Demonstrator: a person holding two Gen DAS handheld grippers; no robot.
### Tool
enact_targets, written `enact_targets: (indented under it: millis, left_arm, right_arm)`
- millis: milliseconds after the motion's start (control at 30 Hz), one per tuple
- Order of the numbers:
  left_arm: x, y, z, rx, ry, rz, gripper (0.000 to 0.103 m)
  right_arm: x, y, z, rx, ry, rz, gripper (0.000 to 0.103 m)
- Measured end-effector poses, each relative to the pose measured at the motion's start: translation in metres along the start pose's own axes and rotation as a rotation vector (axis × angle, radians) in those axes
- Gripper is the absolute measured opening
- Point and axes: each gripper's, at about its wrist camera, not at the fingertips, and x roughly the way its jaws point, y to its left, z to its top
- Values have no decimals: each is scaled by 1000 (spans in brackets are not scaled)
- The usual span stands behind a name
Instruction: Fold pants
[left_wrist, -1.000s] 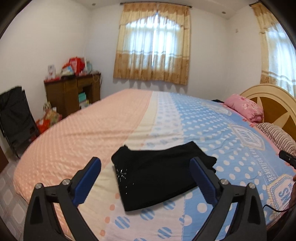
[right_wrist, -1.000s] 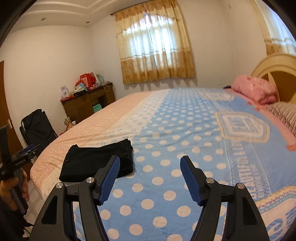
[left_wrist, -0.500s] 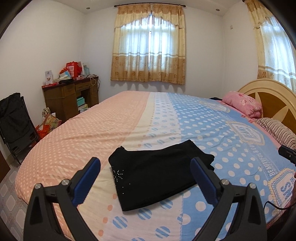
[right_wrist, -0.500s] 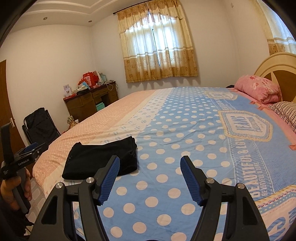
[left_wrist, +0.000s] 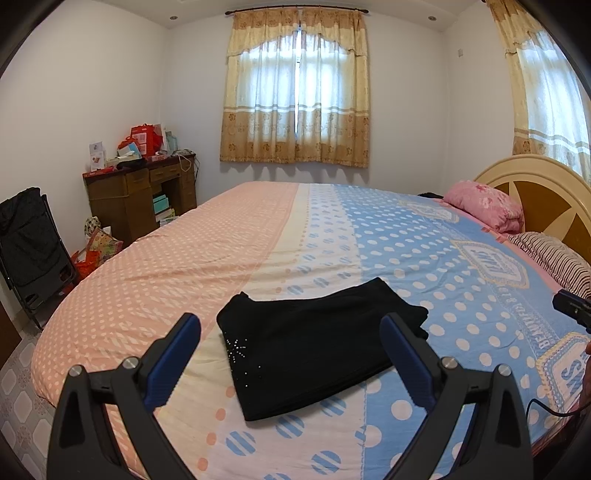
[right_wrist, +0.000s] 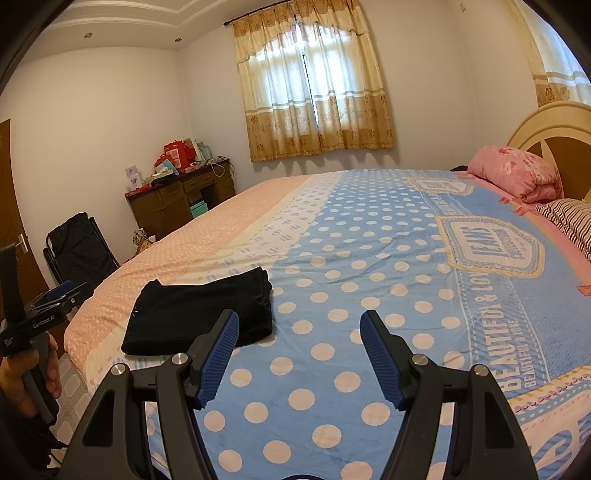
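Note:
The black pants (left_wrist: 314, 343) lie folded into a flat rectangle near the front edge of the bed, with small studs near one corner. They also show in the right wrist view (right_wrist: 199, 314) at the left. My left gripper (left_wrist: 291, 354) is open and empty, held back from the pants and above the bed's edge. My right gripper (right_wrist: 299, 354) is open and empty over the blue dotted part of the cover, to the right of the pants.
The bed (left_wrist: 258, 236) has a pink, cream and blue dotted cover. A pink pillow (left_wrist: 484, 203) and a striped pillow (left_wrist: 554, 254) lie by the headboard (left_wrist: 543, 192). A wooden desk (left_wrist: 140, 199) and a black folding chair (left_wrist: 29, 240) stand at the left.
Both grippers have drawn back and tilted slightly up, so the pants sit a bit farther away in both views. The pants have not moved. Both grippers stay open.

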Motion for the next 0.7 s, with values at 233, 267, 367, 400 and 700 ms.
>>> enact_targets:
  millis: [233, 267, 367, 400, 700]
  left_arm:
    - [0, 3, 0, 2, 6, 1, 100]
    - [0, 3, 0, 2, 6, 1, 100]
    - [0, 3, 0, 3, 4, 0, 100]
    - [0, 3, 1, 4, 5, 1, 102]
    - [0, -1, 1, 37, -1, -2, 103]
  right_arm:
    - [-1, 1, 0, -8, -3, 4, 70]
    - [-1, 1, 0, -9, -5, 4, 70]
    - [-2, 3, 0, -13, -9, 6, 70]
    - [-2, 3, 0, -15, -10, 5, 70]
    - [-2, 5, 0, -21, -10, 2, 70]
